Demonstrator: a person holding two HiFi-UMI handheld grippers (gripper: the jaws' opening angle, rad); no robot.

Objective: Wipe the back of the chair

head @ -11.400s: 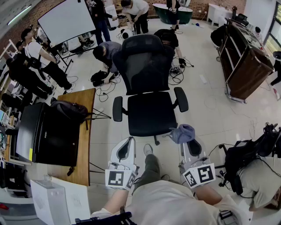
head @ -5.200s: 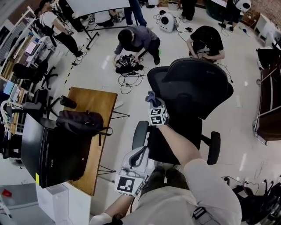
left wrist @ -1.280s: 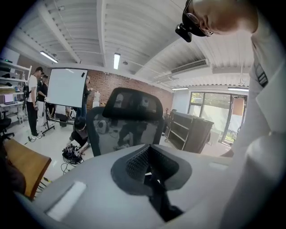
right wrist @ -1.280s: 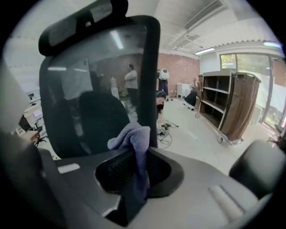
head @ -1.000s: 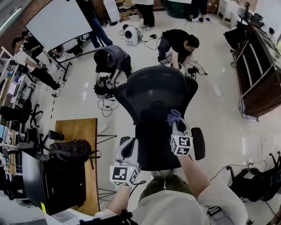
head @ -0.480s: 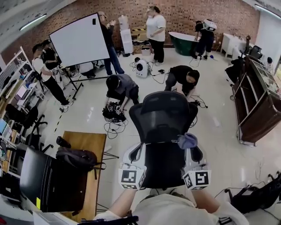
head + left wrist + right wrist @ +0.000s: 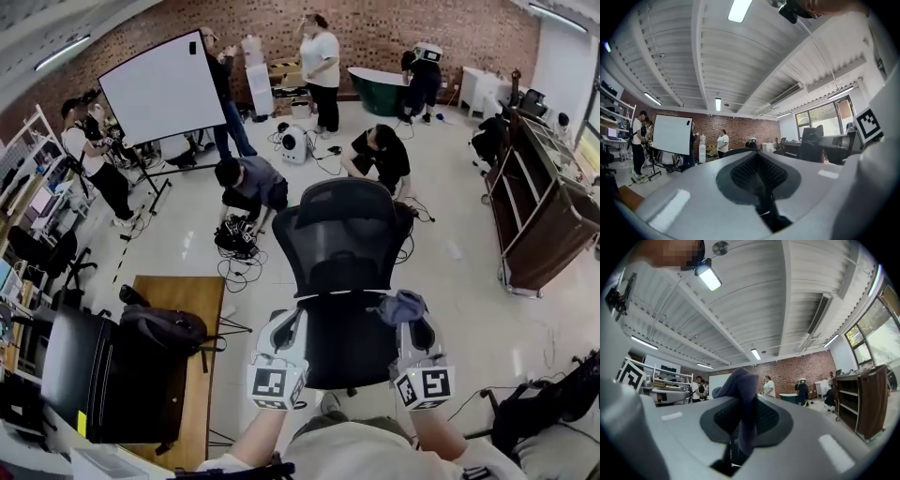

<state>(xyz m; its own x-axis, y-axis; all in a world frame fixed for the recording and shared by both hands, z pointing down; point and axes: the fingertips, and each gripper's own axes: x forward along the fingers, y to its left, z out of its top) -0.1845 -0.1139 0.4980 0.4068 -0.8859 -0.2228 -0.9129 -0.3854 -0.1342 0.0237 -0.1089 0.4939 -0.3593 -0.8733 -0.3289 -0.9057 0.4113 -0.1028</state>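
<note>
With the right gripper [image 7: 411, 319] clamped on one fold of the cloth [image 7: 399, 305] and the left gripper [image 7: 285, 323] closed on nothing, both near the seat of the chair [image 7: 339, 234], the cloth may slip free or snag on the mesh back.

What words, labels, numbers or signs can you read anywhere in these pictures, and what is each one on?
No readable text anywhere.
Cubes of the left gripper and right gripper: black-and-white square marker patterns only, no words.
The whiteboard: blank.
The yellow sticker on the black case: too small to read.
The cloth in the right gripper: no print visible.
</note>
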